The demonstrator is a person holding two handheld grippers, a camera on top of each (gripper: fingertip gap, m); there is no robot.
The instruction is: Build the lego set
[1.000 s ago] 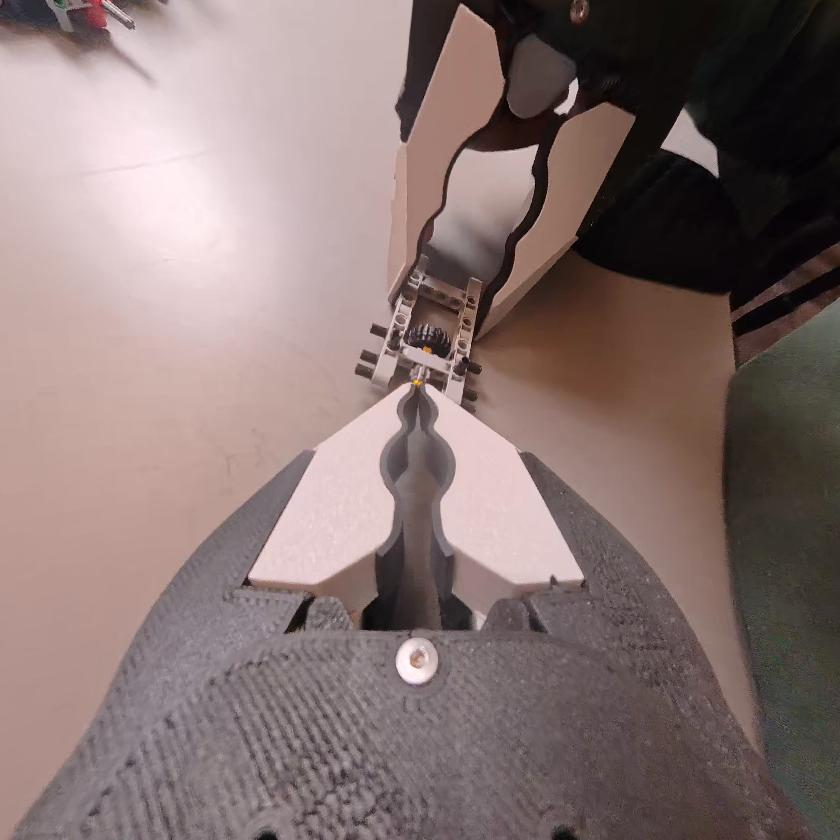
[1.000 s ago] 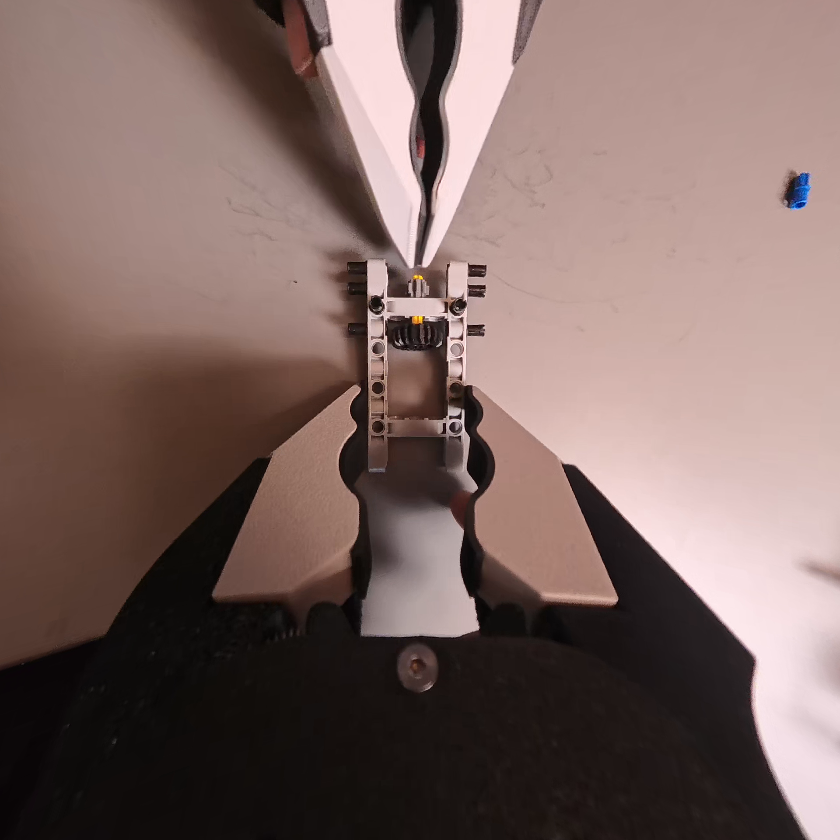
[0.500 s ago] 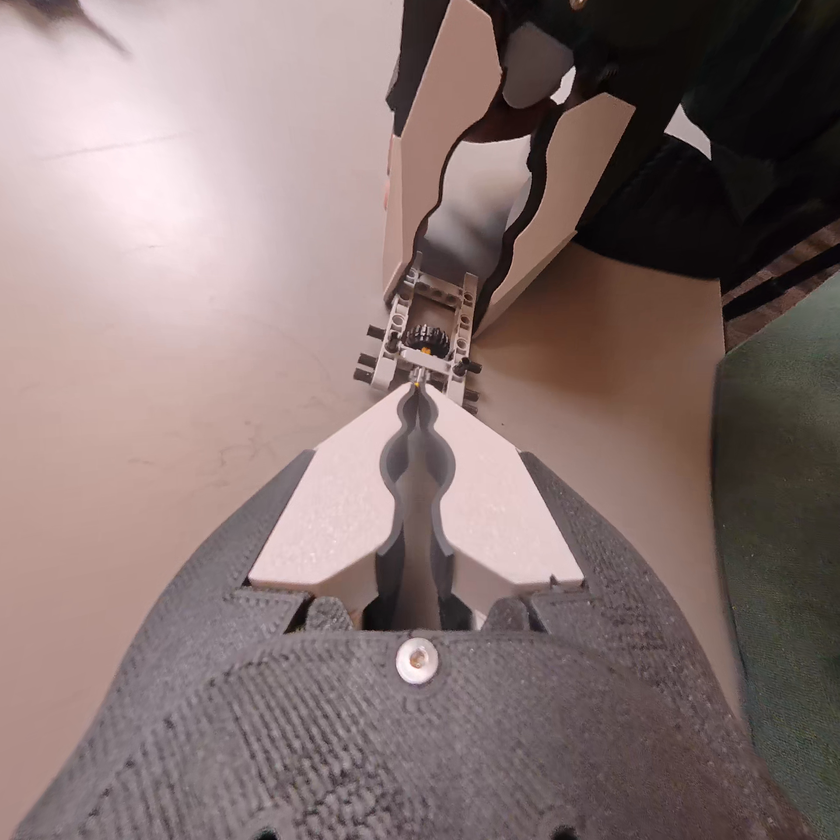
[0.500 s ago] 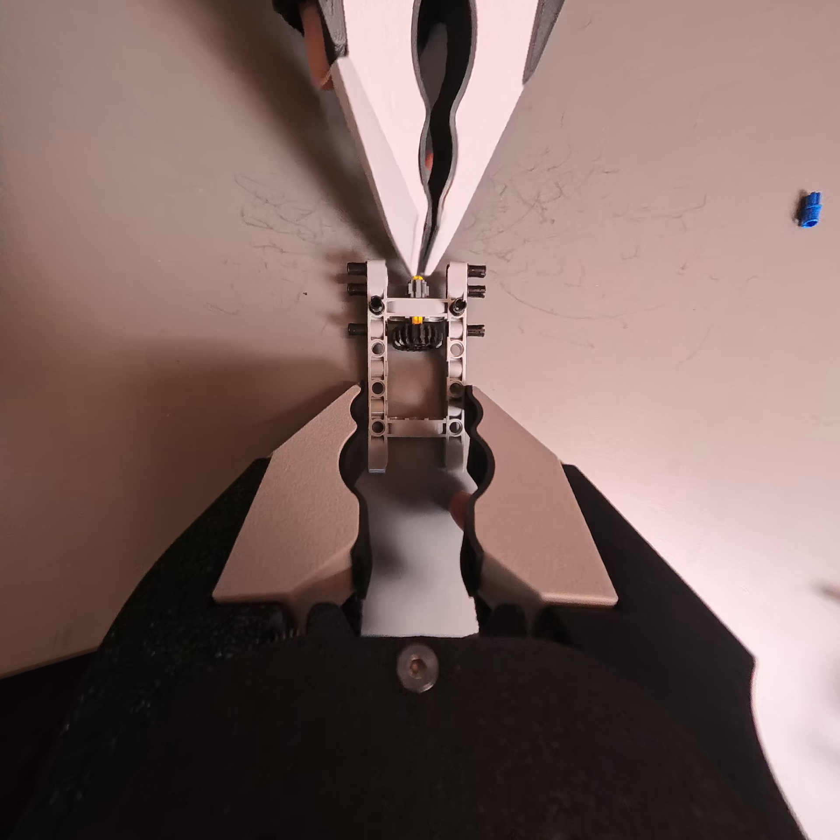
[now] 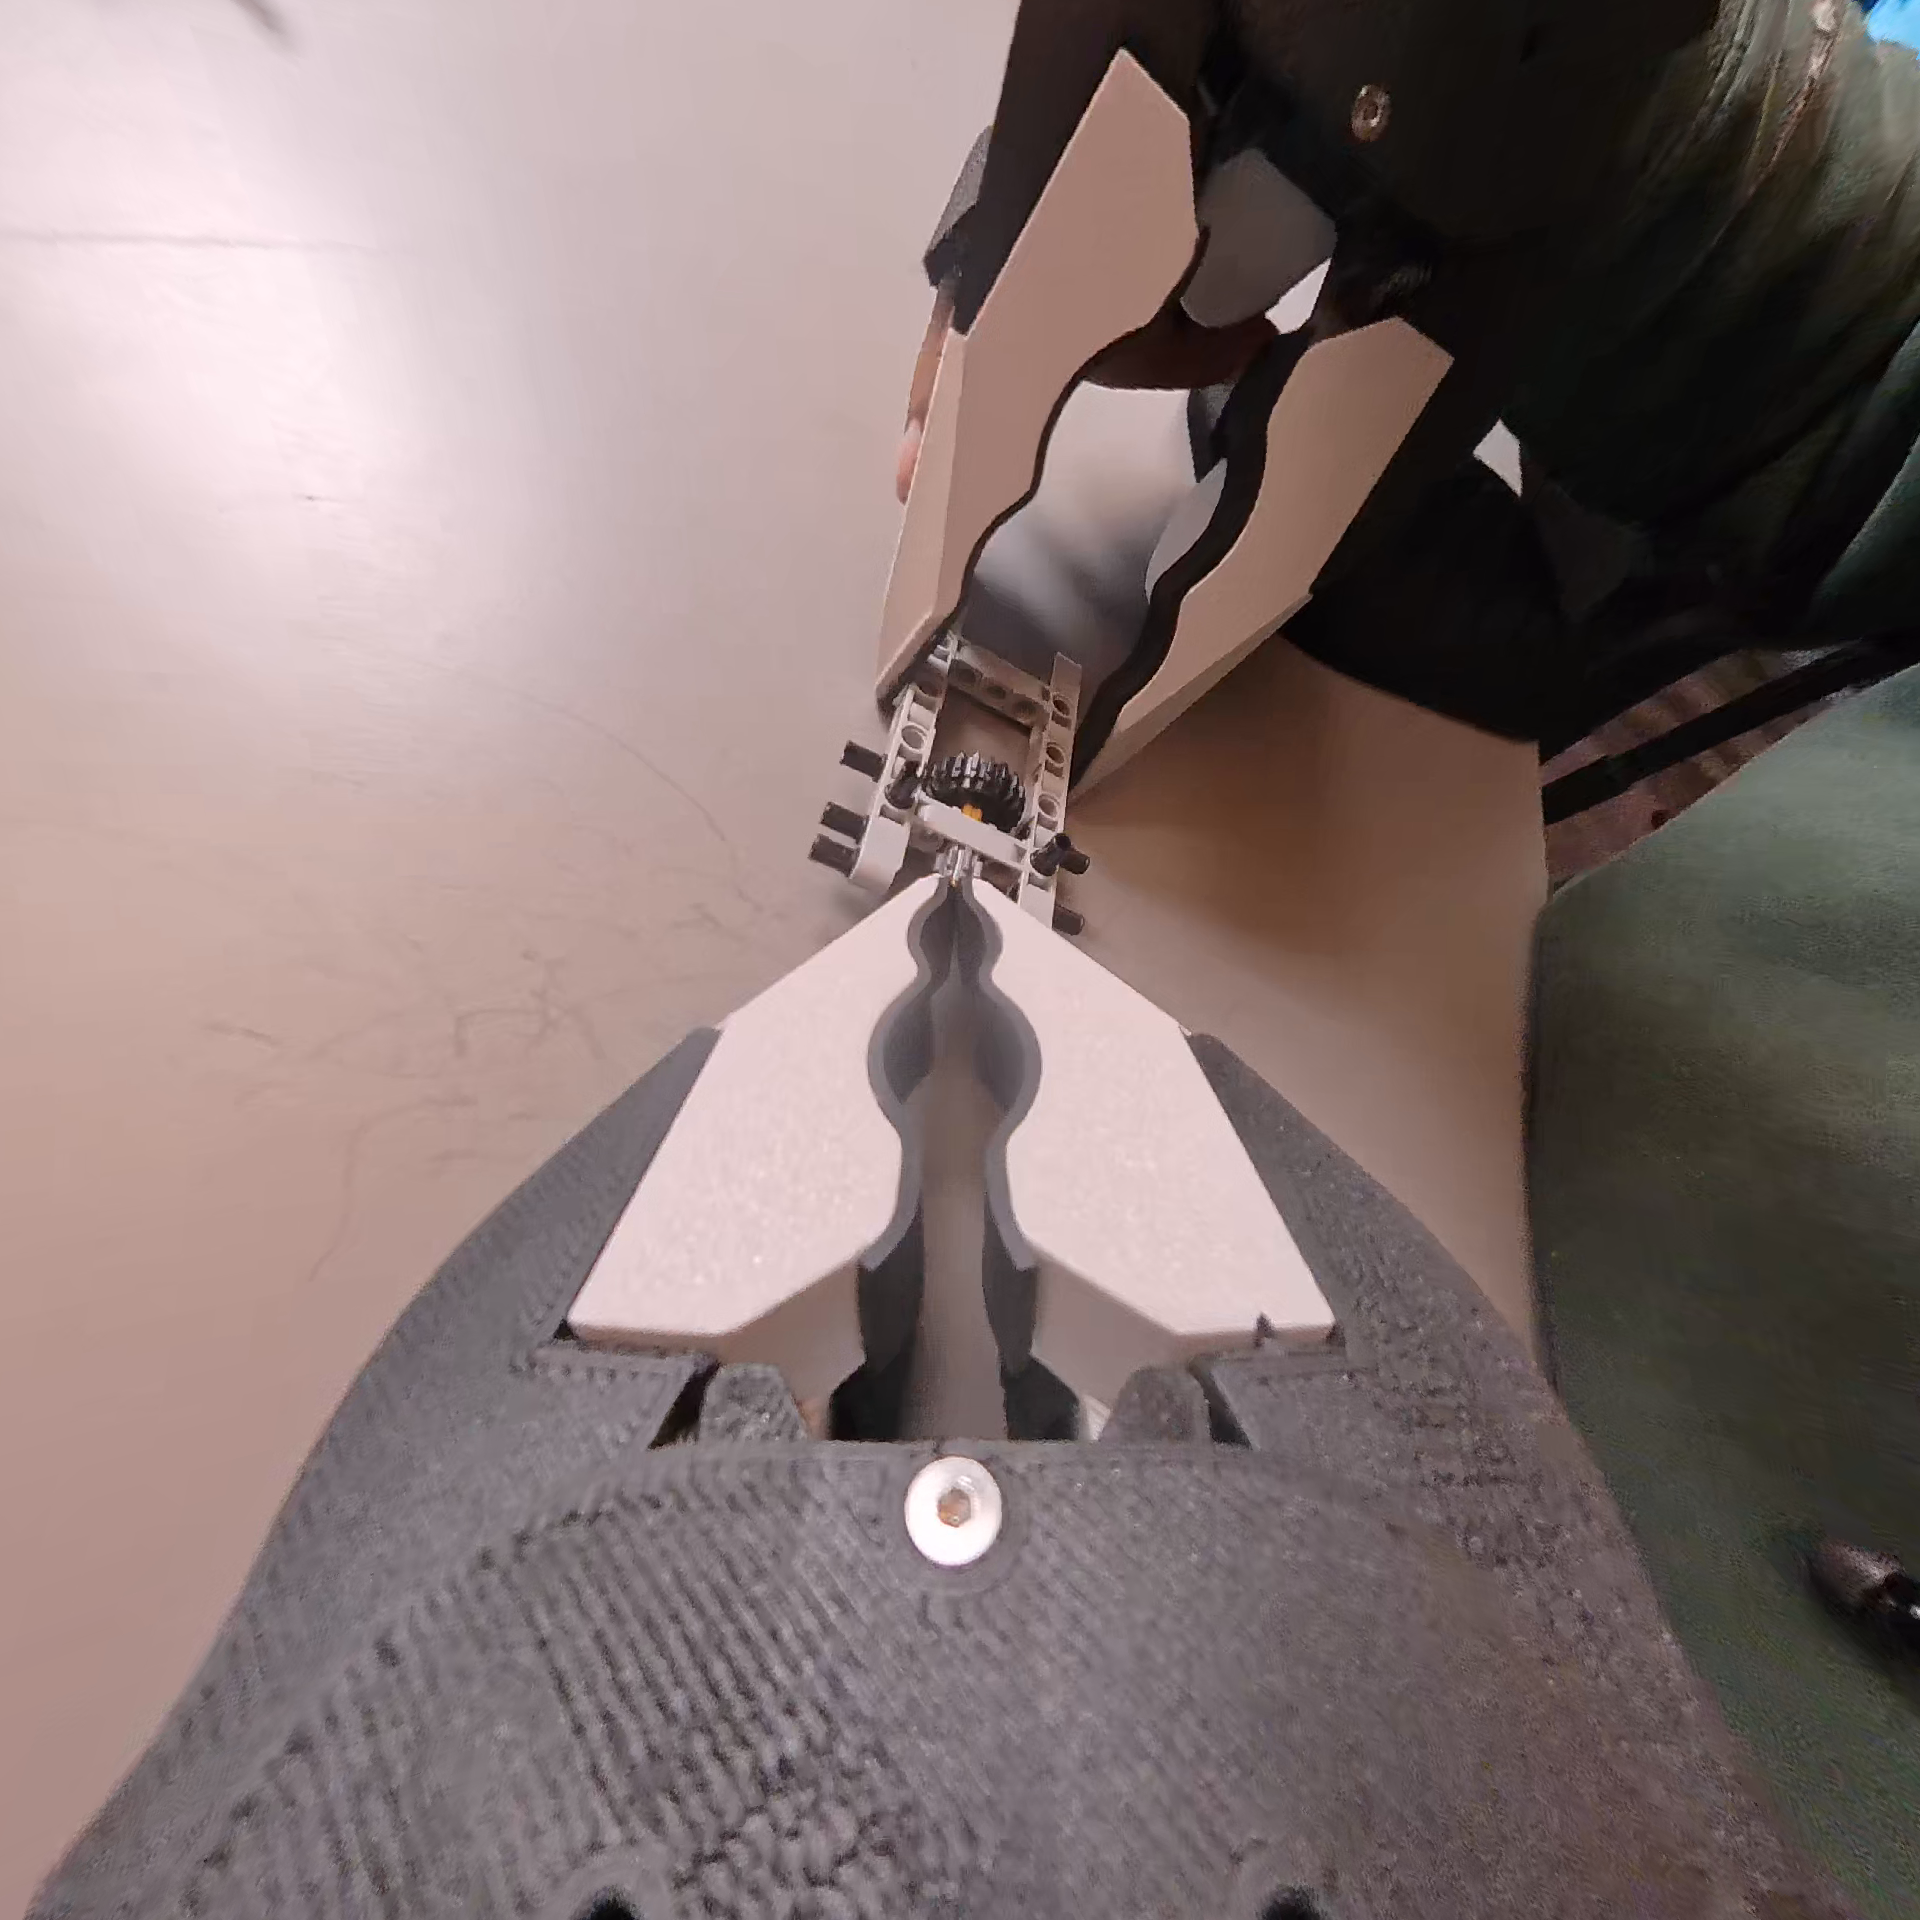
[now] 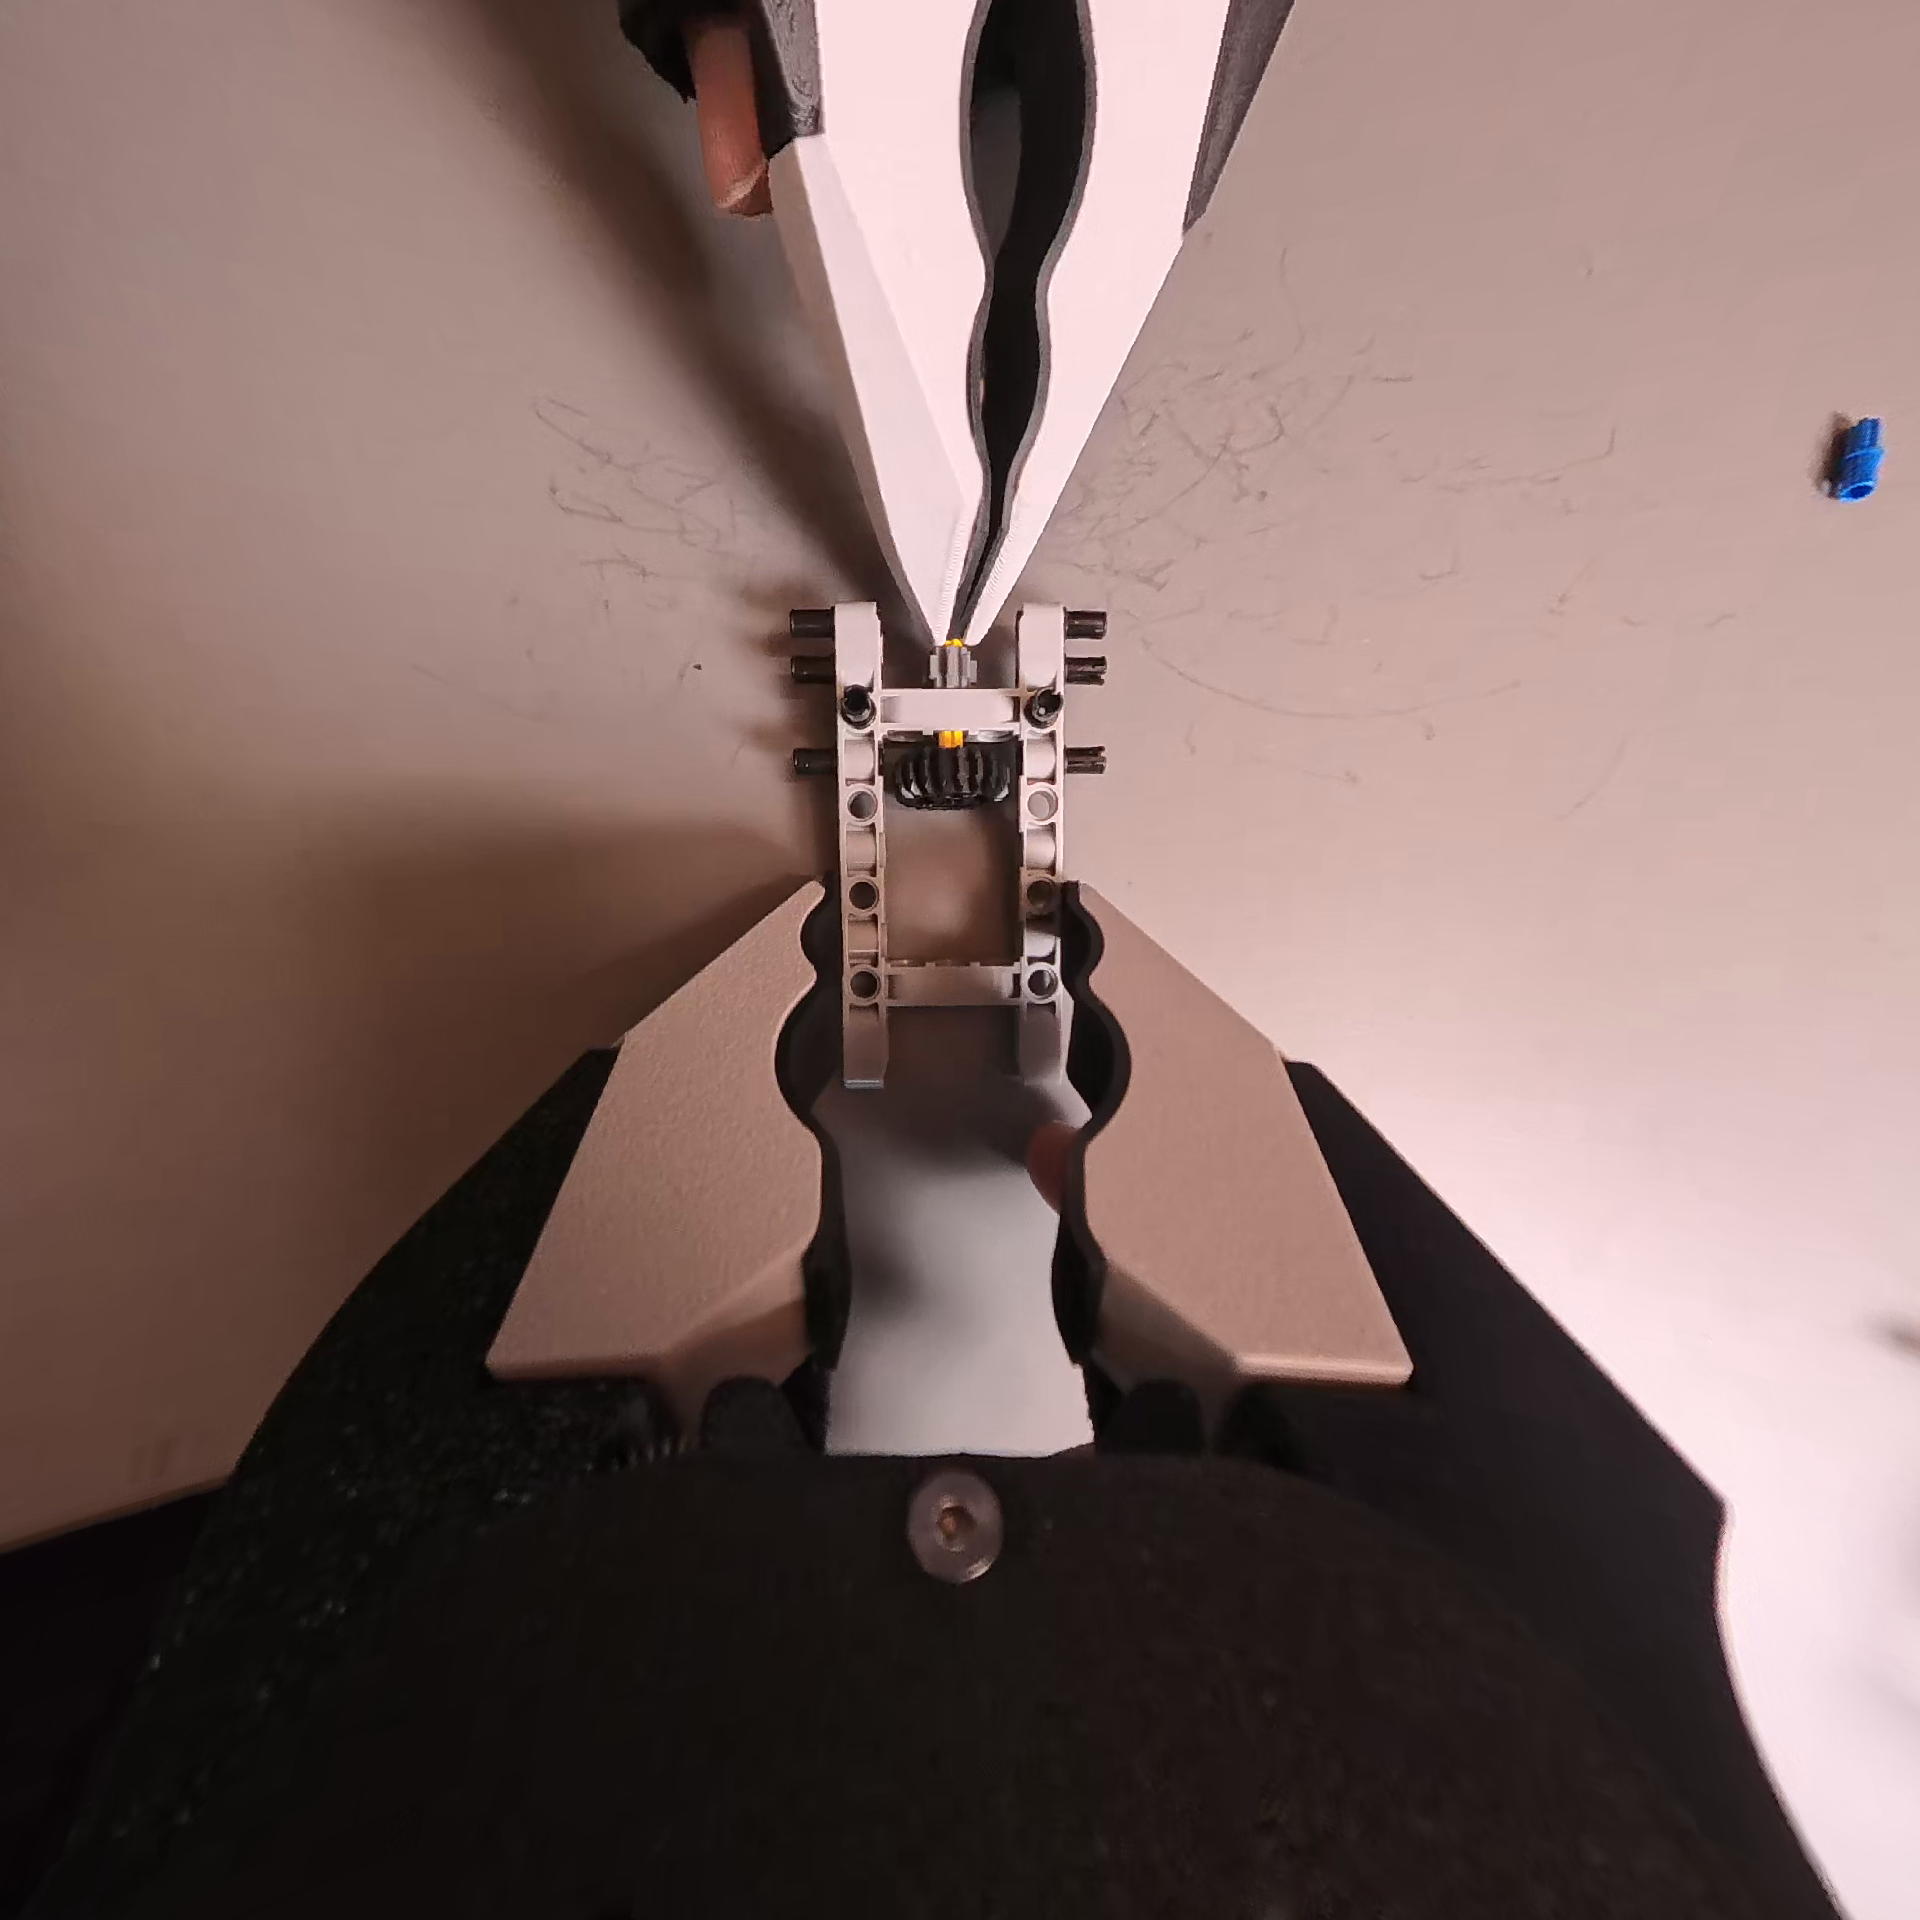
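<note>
A grey Lego frame [image 6: 862, 831] with black pins along its sides carries a black gear [image 6: 940, 777] on a yellow axle [image 6: 948, 739]. My right gripper [image 6: 951, 894] is shut on the near end of the frame, one finger on each side beam. My left gripper [image 6: 956, 634] comes from the far side, shut on a small grey bush [image 6: 953, 665] at the frame's far crossbar. In the left wrist view, my left gripper [image 5: 954, 883] pinches that piece. Beyond it are the frame [image 5: 894, 810], the gear [image 5: 971, 779] and my right gripper [image 5: 997, 717].
A small blue pin [image 6: 1855, 462] lies on the beige table [image 6: 1455, 831] at the far right. In the left wrist view the table edge runs down the right, with green fabric [image 5: 1714, 1143] beyond it and a person's dark clothing [image 5: 1662, 312] behind my right gripper. The tips of one gripper are about 4 cm away from the tips of the other.
Both grippers keep their hold. The two have drifted together over the table, and the loose pieces at the top left of the left wrist view have left the view.
</note>
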